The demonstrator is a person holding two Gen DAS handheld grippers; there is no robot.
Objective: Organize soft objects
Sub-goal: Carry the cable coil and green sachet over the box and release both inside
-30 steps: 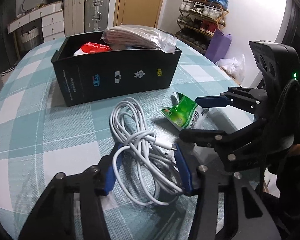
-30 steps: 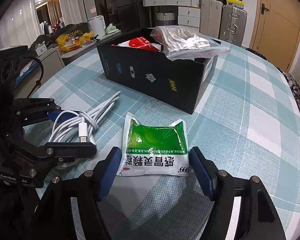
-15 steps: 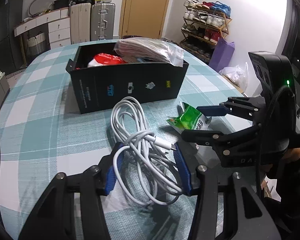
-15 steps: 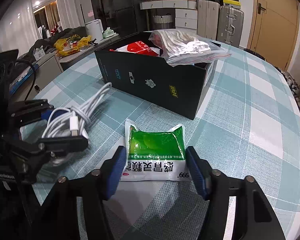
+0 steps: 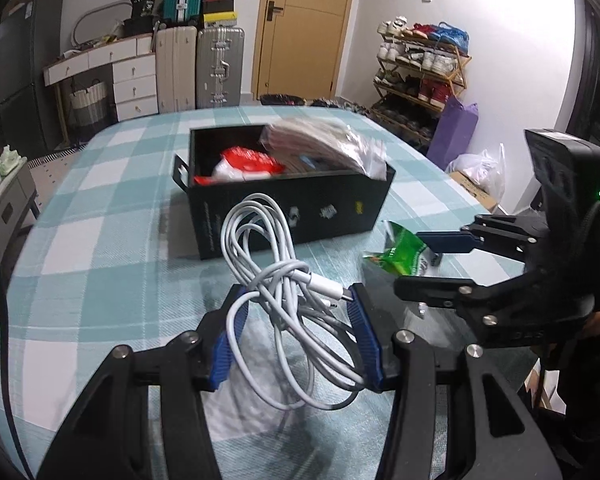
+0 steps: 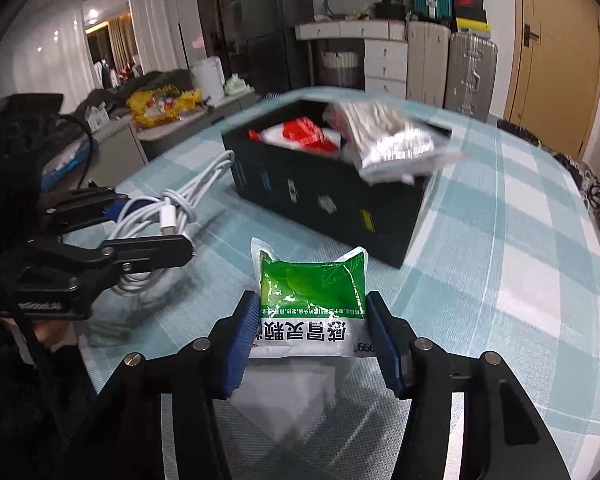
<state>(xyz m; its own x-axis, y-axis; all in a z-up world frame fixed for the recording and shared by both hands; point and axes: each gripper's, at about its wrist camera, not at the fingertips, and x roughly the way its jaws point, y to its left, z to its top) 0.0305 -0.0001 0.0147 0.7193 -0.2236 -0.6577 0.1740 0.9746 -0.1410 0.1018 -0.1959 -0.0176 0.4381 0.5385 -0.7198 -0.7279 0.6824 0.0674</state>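
Observation:
My left gripper [image 5: 296, 332] is shut on a coiled white cable [image 5: 284, 288] and holds it lifted above the checked table. My right gripper [image 6: 312, 336] is shut on a green and white packet [image 6: 312, 300] and holds it above the table too. In the left wrist view the right gripper [image 5: 432, 260] and the packet [image 5: 400, 252] are at the right. In the right wrist view the left gripper [image 6: 148, 228] and the cable [image 6: 172, 208] are at the left. A black box [image 5: 300, 212] stands ahead with a red and white bag [image 5: 248, 162] and a clear bag [image 5: 328, 144] in it.
The box [image 6: 332, 200] stands mid-table on a teal checked cloth [image 5: 100, 248]. Suitcases [image 5: 200, 68], drawers and a door are behind the table. A shoe rack [image 5: 420, 76] and a purple bag stand at the right. A cluttered counter [image 6: 160, 108] is at the far left.
Both grippers have closed on their objects and risen from the table: the cable now hangs from the left one and the packet is lifted in the right one. The box looks farther away.

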